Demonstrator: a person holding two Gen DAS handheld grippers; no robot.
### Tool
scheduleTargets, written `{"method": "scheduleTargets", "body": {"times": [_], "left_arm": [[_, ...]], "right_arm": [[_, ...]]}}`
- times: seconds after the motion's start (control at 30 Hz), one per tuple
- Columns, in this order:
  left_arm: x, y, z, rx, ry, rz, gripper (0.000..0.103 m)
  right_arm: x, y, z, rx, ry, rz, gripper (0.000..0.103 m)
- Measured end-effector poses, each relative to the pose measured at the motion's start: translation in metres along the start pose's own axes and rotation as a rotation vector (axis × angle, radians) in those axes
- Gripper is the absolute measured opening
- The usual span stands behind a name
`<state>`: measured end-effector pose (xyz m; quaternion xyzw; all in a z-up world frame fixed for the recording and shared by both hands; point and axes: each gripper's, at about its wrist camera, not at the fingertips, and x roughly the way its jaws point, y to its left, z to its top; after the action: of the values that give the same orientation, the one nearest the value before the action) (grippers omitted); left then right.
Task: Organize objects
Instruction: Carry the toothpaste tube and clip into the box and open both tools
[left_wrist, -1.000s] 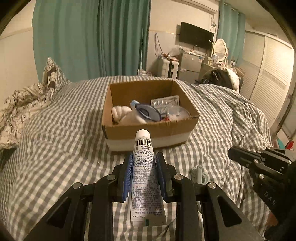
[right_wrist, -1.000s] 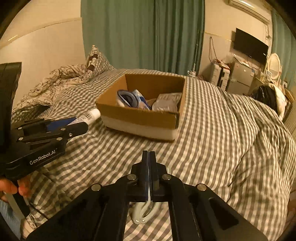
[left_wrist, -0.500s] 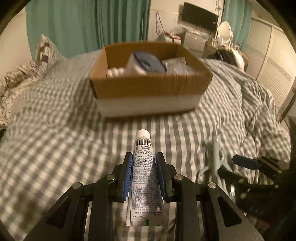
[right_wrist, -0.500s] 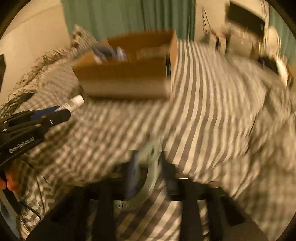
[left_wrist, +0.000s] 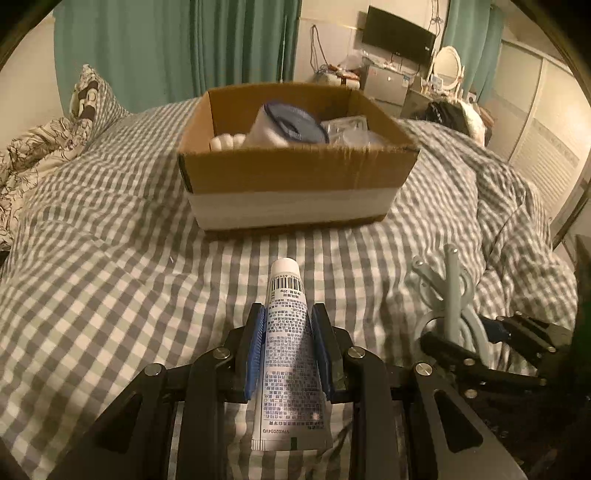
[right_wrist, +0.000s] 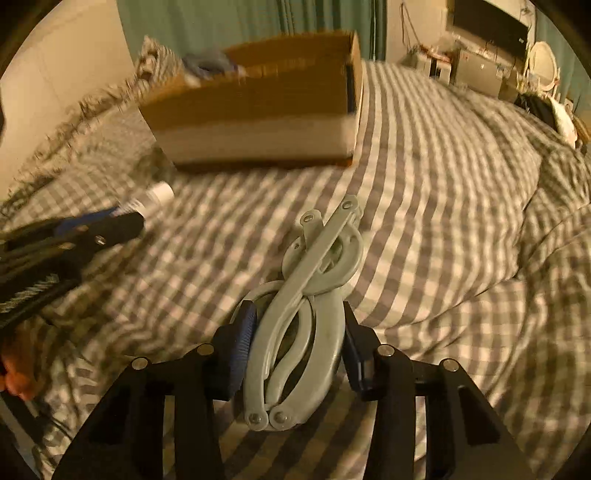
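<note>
The box (left_wrist: 295, 173), upper centre on the bed (left_wrist: 110, 266), holds a blue-rimmed white thing (left_wrist: 288, 127) and clear packets (left_wrist: 347, 129). Low centre, the left gripper (left_wrist: 288, 328) clamps a tube (left_wrist: 290, 354). The right gripper's (right_wrist: 295, 332) jaws, just closing, straddle grey clips (right_wrist: 306, 306); contact unclear.

Tubes: I count one, a white tube (left_wrist: 286, 354) with a barcode and small print.
Folding hangers: one pale grey hinged piece (right_wrist: 306, 317), as far as I can tell a single item.
Cardboard boxes: one cardboard box (left_wrist: 295, 184) on my screen.
Items in the box: at least three that I can separate — a blue-rimmed white roll (left_wrist: 286, 125), a clear packet (left_wrist: 347, 129), a lumpy white thing (left_wrist: 227, 141); more I cannot tell.
Grippers: two, the left gripper (left_wrist: 288, 345) and right gripper (right_wrist: 295, 345).
Pillows: one checked pillow (left_wrist: 92, 99).
Screens on the wall: one television (left_wrist: 398, 38).
Round mirrors: one mirror (left_wrist: 447, 62).
</note>
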<state>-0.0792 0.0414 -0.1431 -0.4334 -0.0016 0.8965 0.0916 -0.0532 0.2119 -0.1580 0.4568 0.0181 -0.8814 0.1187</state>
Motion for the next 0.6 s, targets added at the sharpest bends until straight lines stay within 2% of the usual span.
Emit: {"method": "scheduleTargets", "body": {"times": [0.1,0.13,0.4,0.6], "left_arm": [[-0.016,0.002,0.013,-0.018,-0.053,0.006,0.026],[-0.021,0.003,0.018,-0.019,-0.069,0.004,0.026],[-0.059,0.007,0.085,0.006,-0.210,0.005,0.026],[-0.063,0.007,0.146,0.012,-0.279,0.007,0.026]], "right_arm": [[-0.023,0.004,0.012,-0.014,-0.072,-0.002,0.032],[-0.035,0.004,0.018,-0.017,-0.104,0.015,0.016],[-0.077,0.021,0.078,-0.112,-0.250,0.018,0.015],[-0.096,0.020,0.150,-0.147,-0.347,0.030,0.015]]}}
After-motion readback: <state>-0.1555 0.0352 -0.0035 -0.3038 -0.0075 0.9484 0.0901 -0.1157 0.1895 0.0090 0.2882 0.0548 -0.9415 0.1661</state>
